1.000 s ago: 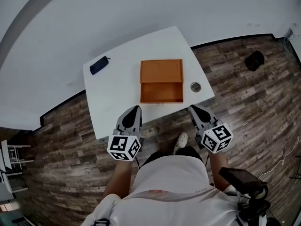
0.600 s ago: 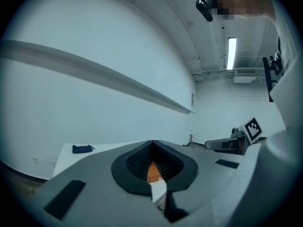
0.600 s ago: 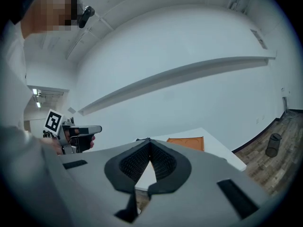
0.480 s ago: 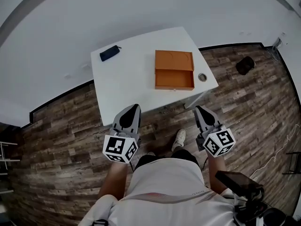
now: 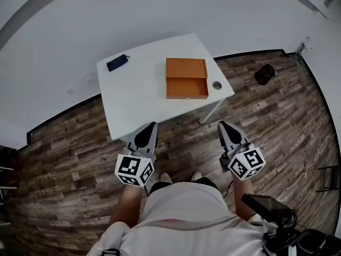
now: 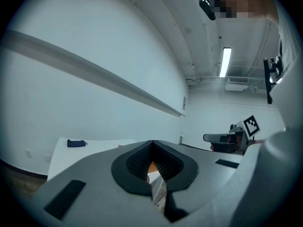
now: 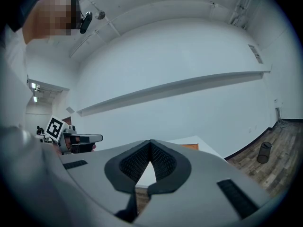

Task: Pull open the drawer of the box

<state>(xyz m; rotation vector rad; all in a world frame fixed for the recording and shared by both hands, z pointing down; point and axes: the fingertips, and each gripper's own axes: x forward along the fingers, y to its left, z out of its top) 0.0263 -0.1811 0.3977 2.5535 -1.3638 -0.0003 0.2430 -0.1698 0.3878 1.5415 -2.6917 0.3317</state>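
Observation:
An orange box [image 5: 186,68] lies on the white table [image 5: 138,95], and its drawer [image 5: 187,88] stands pulled out toward me. My left gripper [image 5: 151,126] is shut with nothing in it and hangs over the floor, short of the table's near edge. The right gripper [image 5: 222,125] is likewise shut and empty, also over the floor. In the left gripper view the jaws [image 6: 151,143] meet at the tips, with a sliver of the box [image 6: 152,166] behind them. The right gripper view shows its jaws [image 7: 150,142] closed and the box [image 7: 189,146] far beyond.
A dark pouch [image 5: 117,62] lies at the table's far left corner. A small round cup-like thing [image 5: 217,84] sits right of the box. A black bin [image 5: 264,74] stands on the wood floor at the right. White walls rise behind the table.
The person has stepped back from the table. Both grippers now hang farther from its near edge, and the box looks smaller and more distant. The drawer stays open.

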